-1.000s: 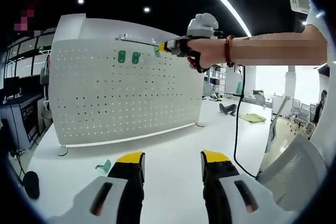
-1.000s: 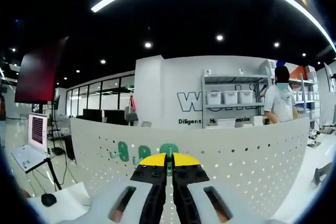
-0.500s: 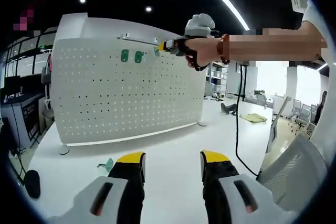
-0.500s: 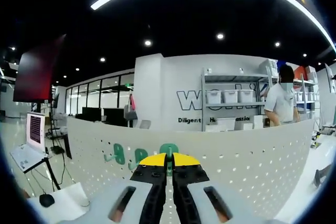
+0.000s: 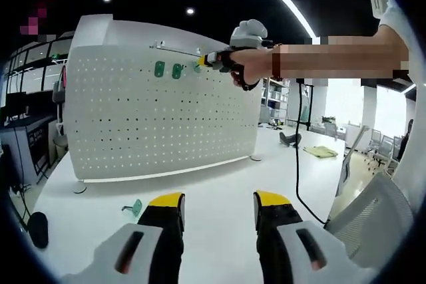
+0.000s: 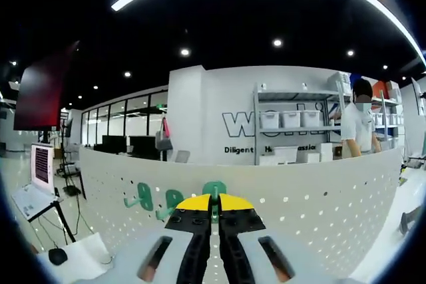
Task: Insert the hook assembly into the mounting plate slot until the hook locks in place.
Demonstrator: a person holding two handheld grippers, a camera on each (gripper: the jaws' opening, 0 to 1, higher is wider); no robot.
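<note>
- Left gripper view: a white pegboard [image 5: 160, 121] stands upright on a white table [image 5: 219, 197], and two green hooks [image 5: 168, 70] already hang side by side in its top rows.
- To their right the right gripper [image 5: 208, 60], held high in a person's hand [image 5: 249, 66], presses a third green hook [image 5: 198, 65] up against the board near its top edge, apparently so the hook can be seated next to the hung pair.
- The left gripper [image 5: 216, 207] hangs low over the near part of the table, its yellow-tipped jaws parted with nothing between them. It seems kept back from the board so the work there stays in sight.
- A spare green hook [image 5: 135, 208] lies on the table just left of the near jaws, well apart from the board, probably next in line.
- Right gripper view: the right gripper [image 6: 213, 209] has its jaws clenched on the green hook [image 6: 214, 189], whose rounded top shows above the yellow tips, right against the pegboard [image 6: 313, 197].
- The two hung hooks [image 6: 156, 199] sit to its left along the same upper row.
- Whether the held hook has entered its holes or locked cannot be made out, so the insertion looks unfinished.
</note>
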